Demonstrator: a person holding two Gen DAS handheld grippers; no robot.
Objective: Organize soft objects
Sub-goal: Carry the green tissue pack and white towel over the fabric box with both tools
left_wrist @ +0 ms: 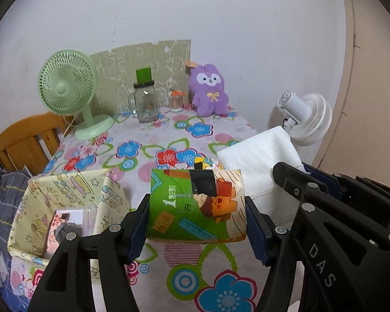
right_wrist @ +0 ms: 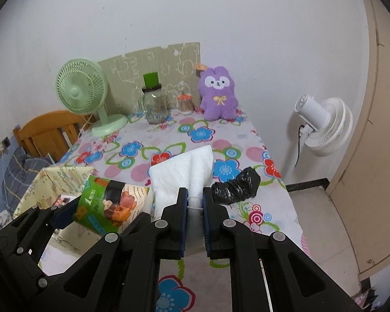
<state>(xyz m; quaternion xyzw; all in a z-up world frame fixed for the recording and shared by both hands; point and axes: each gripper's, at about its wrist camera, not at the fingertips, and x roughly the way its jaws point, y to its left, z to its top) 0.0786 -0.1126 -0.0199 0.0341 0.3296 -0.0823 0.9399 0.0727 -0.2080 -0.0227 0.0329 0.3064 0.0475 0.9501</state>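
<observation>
My left gripper [left_wrist: 196, 209] is shut on a green cartoon-printed tissue pack [left_wrist: 195, 202], held clear above the flowered table; the same tissue pack [right_wrist: 109, 205] shows at lower left in the right wrist view. My right gripper [right_wrist: 195, 202] is shut on a folded white towel [right_wrist: 184, 174], which fans out above its fingers; that towel [left_wrist: 260, 161] appears to the right in the left wrist view. A pale yellow fabric basket [left_wrist: 39, 208] stands at the table's left edge, below and left of the tissue pack, holding small packets. A purple plush toy [left_wrist: 208, 91] sits at the back.
A crumpled black plastic bag [right_wrist: 236, 186] lies on the table right of the towel. At the back stand a green desk fan [left_wrist: 67, 91], a glass jar [left_wrist: 145, 101] and a small cotton-swab pot [left_wrist: 176, 101]. A white floor fan [right_wrist: 322, 127] stands off the table's right edge; a wooden chair [left_wrist: 26, 140] is on the left.
</observation>
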